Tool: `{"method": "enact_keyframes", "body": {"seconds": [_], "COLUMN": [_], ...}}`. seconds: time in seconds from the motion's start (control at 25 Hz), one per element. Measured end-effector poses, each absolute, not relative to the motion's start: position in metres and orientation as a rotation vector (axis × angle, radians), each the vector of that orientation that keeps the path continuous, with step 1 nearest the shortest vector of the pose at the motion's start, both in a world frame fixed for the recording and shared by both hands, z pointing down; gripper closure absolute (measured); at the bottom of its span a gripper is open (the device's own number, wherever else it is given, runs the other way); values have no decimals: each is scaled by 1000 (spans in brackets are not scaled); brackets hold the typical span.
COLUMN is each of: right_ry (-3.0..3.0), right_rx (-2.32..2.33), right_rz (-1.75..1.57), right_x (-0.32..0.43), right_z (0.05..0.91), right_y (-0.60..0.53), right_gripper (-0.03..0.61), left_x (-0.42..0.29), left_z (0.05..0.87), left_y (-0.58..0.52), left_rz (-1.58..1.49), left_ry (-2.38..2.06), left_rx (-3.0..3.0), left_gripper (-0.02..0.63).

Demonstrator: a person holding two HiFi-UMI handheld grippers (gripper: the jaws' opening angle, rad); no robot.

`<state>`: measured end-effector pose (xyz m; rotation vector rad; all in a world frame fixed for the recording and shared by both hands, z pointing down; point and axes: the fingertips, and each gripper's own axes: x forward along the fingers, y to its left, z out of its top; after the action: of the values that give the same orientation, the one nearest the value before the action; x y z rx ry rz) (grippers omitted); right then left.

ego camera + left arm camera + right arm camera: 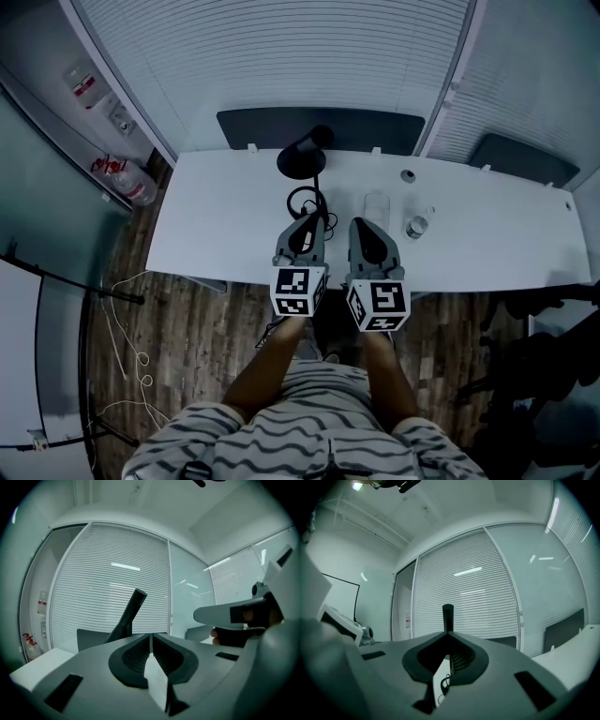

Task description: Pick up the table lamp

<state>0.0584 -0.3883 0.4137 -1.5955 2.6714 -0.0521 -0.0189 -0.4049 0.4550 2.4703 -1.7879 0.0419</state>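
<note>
The black table lamp (302, 157) stands at the back middle of the white table (216, 225), its round base toward the wall and its cord (305, 200) coiled in front. My left gripper (312, 217) hovers just short of the cord, jaws closed to a point and empty. My right gripper (360, 225) hangs beside it, also shut and empty. In the left gripper view the lamp (129, 616) leans up behind my shut left gripper (150, 639). In the right gripper view the lamp (448, 616) rises straight above my right gripper (448, 634).
A clear glass (376, 208) stands just ahead of the right gripper, with a small round jar (417, 226) and a small cap-like piece (408, 175) further right. Dark chair backs (319, 127) sit behind the table against the blinds. Cables trail on the wood floor (122, 328) at left.
</note>
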Motion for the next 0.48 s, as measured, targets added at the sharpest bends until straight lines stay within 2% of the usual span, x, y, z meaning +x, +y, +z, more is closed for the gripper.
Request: {"method": "enact_keyframes", "body": {"seconds": [0.2, 0.28, 0.48], "right_ry": [2671, 2674, 2680], "right_rx": [-1611, -1612, -1621], "right_rz": [-56, -60, -69], "right_x": [55, 52, 49], "right_z": [417, 419, 425], "right_y": [-405, -410, -422], "right_gripper": [566, 566, 566], "left_x": [-26, -27, -33], "left_z": [477, 486, 509], "left_y": [-428, -436, -455], "left_rz": [43, 46, 74], "left_ry": [-1777, -1761, -1754], "left_rx": [2457, 2454, 2460], "left_gripper": [598, 565, 537]}}
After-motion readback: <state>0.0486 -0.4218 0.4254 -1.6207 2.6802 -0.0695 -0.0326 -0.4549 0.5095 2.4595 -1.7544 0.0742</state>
